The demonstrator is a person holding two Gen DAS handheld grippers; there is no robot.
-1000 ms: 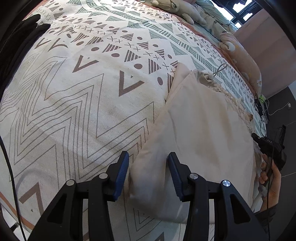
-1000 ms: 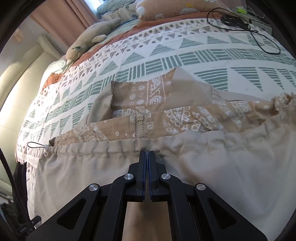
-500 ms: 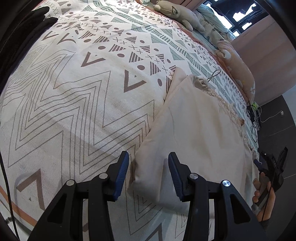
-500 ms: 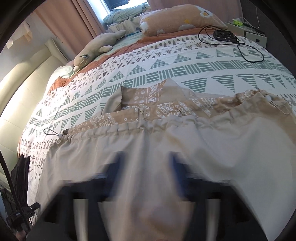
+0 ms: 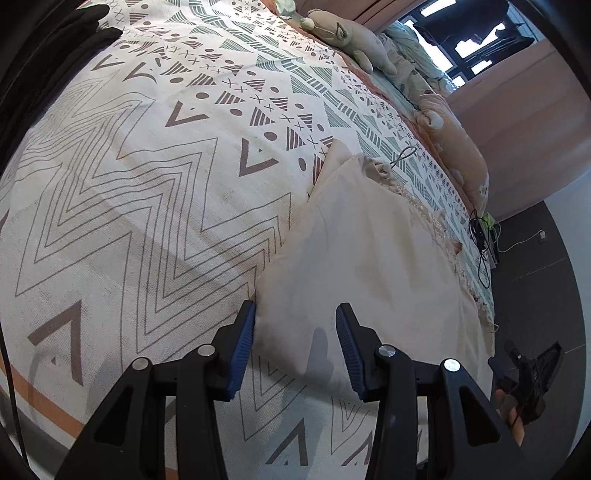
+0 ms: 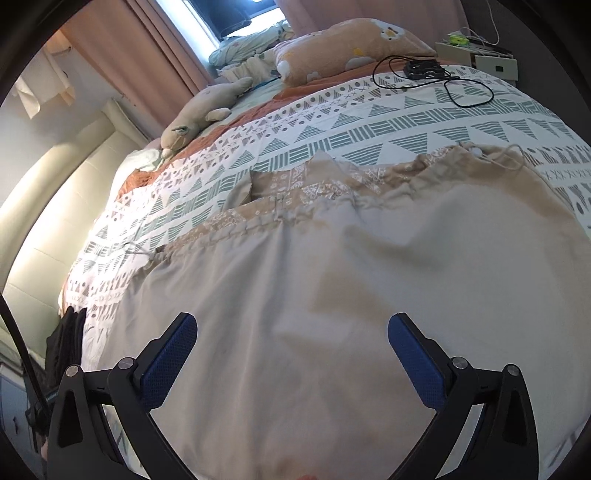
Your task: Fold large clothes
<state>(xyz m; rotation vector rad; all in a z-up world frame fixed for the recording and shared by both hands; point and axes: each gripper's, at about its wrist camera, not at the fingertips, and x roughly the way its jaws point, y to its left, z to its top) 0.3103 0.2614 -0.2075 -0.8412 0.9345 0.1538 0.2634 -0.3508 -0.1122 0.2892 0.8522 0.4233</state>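
The beige jacket (image 6: 351, 295) lay spread across the lower and middle part of the right wrist frame, on the patterned bedspread (image 5: 140, 192). Its plain outer side had been folded up over itself, leaving a band of paisley lining and a zip (image 6: 279, 199) showing along the gathered drawstring hem at mid-frame. That looked like one fold made; the piece was still wide and loosely wrinkled, so further folds from the sides and some smoothing seemed left to do.

The right gripper (image 6: 291, 354) hung above the cloth with its jaws spread wide, holding nothing. The left gripper (image 5: 294, 341) was also parted, straddling the near left corner of the jacket in the lower centre of its frame; the cloth sat between the pads, not pinched.

In the upper part of the right wrist frame lay a plush toy (image 6: 201, 116), an orange pillow (image 6: 351, 48) and a black cable (image 6: 443, 81) with its charger, all well apart from the jacket. A drawstring loop (image 5: 404, 153) trailed off the far corner. Dark clothing (image 5: 74, 33) sat at the upper left of the left wrist frame. Nothing lay on the jacket itself; the trailing cords could tangle in a side fold.
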